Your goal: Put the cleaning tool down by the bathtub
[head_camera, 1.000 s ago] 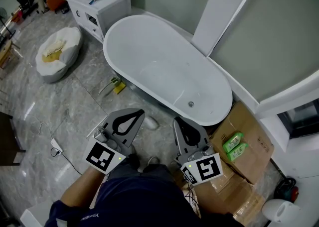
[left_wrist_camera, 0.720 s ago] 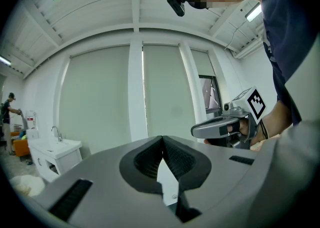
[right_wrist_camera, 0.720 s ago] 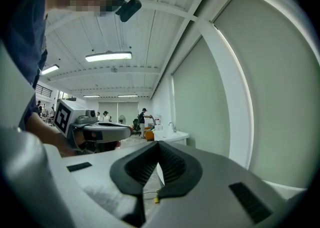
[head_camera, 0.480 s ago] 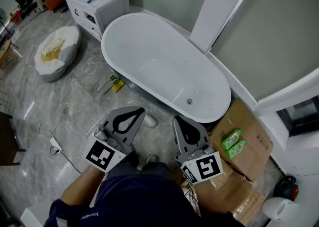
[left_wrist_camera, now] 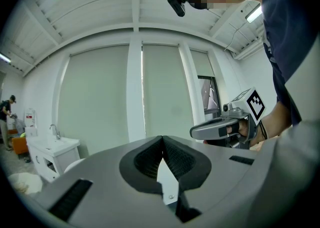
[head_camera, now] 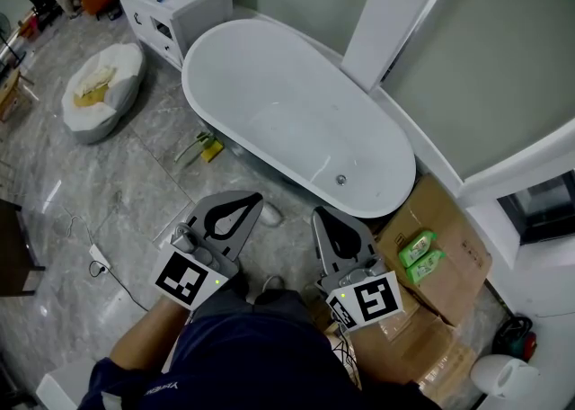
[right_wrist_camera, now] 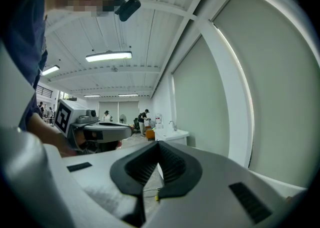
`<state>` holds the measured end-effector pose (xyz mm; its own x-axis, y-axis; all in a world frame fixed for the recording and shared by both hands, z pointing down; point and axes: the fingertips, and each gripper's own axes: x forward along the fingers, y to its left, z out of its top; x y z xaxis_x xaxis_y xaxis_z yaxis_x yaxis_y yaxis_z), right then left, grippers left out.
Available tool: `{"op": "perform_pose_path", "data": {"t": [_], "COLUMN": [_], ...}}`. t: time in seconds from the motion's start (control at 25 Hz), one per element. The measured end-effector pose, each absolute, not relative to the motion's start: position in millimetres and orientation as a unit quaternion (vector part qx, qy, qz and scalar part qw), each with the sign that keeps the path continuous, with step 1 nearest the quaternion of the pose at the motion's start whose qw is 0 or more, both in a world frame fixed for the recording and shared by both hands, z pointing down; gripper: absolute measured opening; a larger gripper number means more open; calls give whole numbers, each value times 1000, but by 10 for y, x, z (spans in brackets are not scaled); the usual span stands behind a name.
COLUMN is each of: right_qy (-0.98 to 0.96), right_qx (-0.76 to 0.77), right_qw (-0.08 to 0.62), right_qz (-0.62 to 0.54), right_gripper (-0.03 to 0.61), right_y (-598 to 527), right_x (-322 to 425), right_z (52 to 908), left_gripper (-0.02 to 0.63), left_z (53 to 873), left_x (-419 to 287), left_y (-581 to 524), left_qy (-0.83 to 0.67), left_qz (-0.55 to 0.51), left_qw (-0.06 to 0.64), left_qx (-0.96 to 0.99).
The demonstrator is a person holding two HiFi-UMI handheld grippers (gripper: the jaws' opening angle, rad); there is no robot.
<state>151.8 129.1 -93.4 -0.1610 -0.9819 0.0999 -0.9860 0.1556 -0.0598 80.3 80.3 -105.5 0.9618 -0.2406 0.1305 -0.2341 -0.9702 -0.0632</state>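
Starting nearest: left hand-held gripper [head_camera: 257, 200] and right hand-held gripper [head_camera: 316, 214] are held close to the body, both clenched w/ nothing between the jaws. Further out, the cleaning tool [head_camera: 201, 147] is seen lying on the floor [head_camera: 117, 192], ahead & left of the left one, which is nearer. Its long axis appears slanted toward the bathtub [head_camera: 287, 102], just beside it. Task looks done.
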Motion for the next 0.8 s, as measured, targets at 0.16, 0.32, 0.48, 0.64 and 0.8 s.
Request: {"op": "perform_pose_path", "data": {"t": [0.16, 0.32, 0.48, 0.64, 0.8], "right_qy": [-761, -760, -760, -761, -761], "right_qx": [646, 646, 646, 645, 644], "right_qw": [19, 19, 21, 24, 25], "right_qz": [58, 60, 65, 68, 68], "right_gripper": [3, 3, 3, 3, 3], "right_y": [1304, 1294, 1279, 1293, 1286], "right_x": [1490, 1491, 1502, 1509, 1541], "right_z": [-913, -911, -883, -845, -833], "left_gripper": [29, 29, 29, 29, 29], "left_z": [-1047, -1045, -1026, -1007, -996], "left_x": [783, 787, 808, 820, 856], "left_y": [822, 817, 810, 824, 815], "left_qy": [120, 119, 116, 116, 114], "left_qz": [-69, -71, -73, -73, -72], "left_qw": [21, 20, 17, 12, 12], "left_qx": [-990, -990, -990, -991, -991]}}
